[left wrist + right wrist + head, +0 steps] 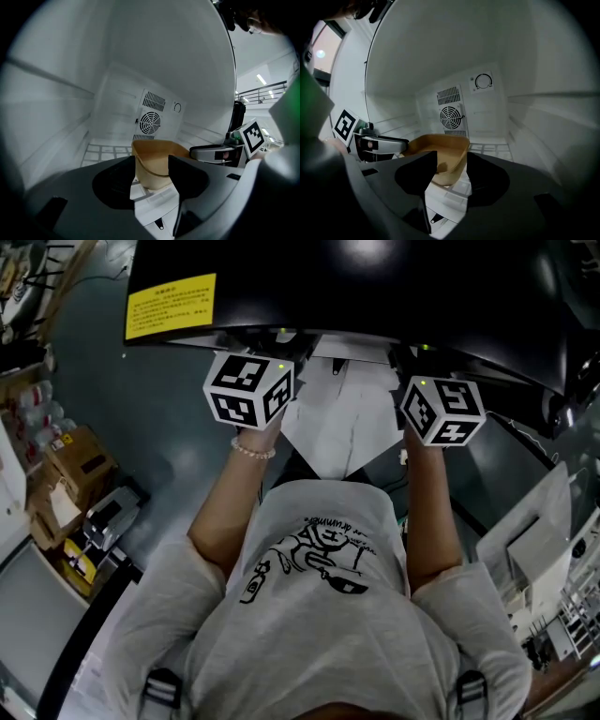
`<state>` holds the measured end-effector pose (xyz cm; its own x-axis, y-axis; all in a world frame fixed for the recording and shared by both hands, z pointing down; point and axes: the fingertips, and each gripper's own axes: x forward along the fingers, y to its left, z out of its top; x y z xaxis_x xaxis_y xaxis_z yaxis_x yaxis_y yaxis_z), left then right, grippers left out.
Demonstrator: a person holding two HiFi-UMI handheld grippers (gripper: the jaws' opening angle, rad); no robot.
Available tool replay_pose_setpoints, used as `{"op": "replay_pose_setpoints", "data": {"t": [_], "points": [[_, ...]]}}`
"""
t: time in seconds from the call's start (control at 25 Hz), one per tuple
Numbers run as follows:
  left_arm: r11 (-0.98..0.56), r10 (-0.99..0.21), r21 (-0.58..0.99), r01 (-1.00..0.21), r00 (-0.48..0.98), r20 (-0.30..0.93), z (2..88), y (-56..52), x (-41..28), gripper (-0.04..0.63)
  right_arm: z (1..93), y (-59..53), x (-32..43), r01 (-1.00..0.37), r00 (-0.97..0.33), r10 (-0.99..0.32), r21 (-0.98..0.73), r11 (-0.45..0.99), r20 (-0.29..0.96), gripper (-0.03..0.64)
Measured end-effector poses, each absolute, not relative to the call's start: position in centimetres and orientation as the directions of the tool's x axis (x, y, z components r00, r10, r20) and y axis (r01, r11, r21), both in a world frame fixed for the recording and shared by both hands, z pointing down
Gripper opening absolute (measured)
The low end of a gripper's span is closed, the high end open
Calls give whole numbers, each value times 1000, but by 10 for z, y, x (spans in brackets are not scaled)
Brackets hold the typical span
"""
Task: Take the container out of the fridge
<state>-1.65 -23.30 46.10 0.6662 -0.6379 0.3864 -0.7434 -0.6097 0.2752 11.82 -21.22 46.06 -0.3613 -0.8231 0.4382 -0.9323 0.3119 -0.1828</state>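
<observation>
One black fridge (375, 296) with a yellow label (171, 306) stands on a grey floor (159, 427). Cardboard boxes (80, 465) lie off to the left. Head view hides both sets of jaws inside the opening.

Gripper views alone show the white interior: round fan grille (150, 123), control dial (483, 81), and white grid shelf (101, 152) carrying the shallow tan rectangular container (154, 152).

On the left gripper (151, 171) the jaws are spread, with the container's near corner in the gap and no pinch visible. On the right gripper (451, 164) the jaws are spread wide, with the container's right wall between them, unpressed.
</observation>
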Motion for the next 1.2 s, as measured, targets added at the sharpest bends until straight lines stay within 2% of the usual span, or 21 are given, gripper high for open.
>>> {"op": "replay_pose_setpoints", "data": {"t": [1.2], "points": [[-637,-614,290,-715,697,370,452,-217,-12,230,456,-203,112,-912,-405,-809,-243,329,426,192]]}}
